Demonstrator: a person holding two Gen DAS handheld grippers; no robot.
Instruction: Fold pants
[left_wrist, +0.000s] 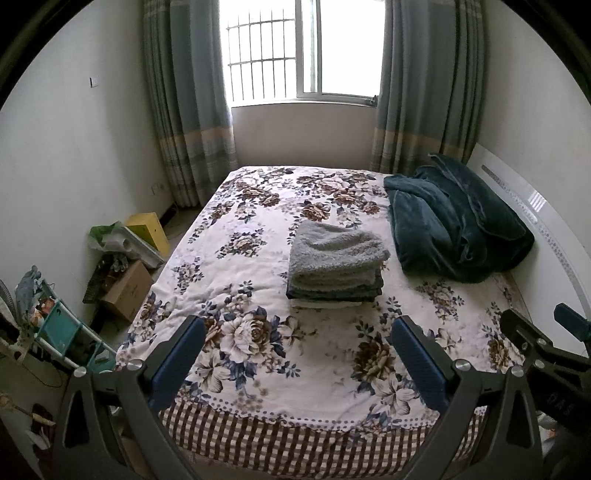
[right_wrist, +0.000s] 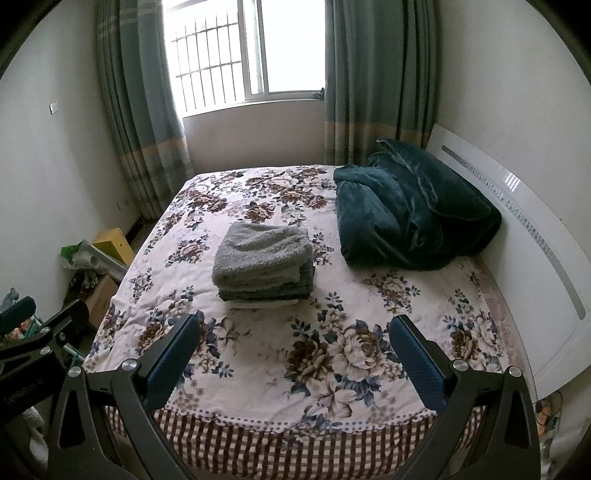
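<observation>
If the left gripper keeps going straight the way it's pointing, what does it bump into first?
Probably the floral bedspread, just short of the folded stack of grey fluffy clothes. The left gripper is open and empty, and depth is hard to judge here.

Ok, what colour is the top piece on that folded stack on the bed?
Light grey and fluffy: the top piece shows best in the right wrist view.

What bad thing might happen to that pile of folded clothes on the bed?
The folded stack is tall, with a fluffy gray piece on top, so a bump from the open left gripper or right gripper might topple it. The dark green blanket bunched close beside it could slump against it.
</observation>
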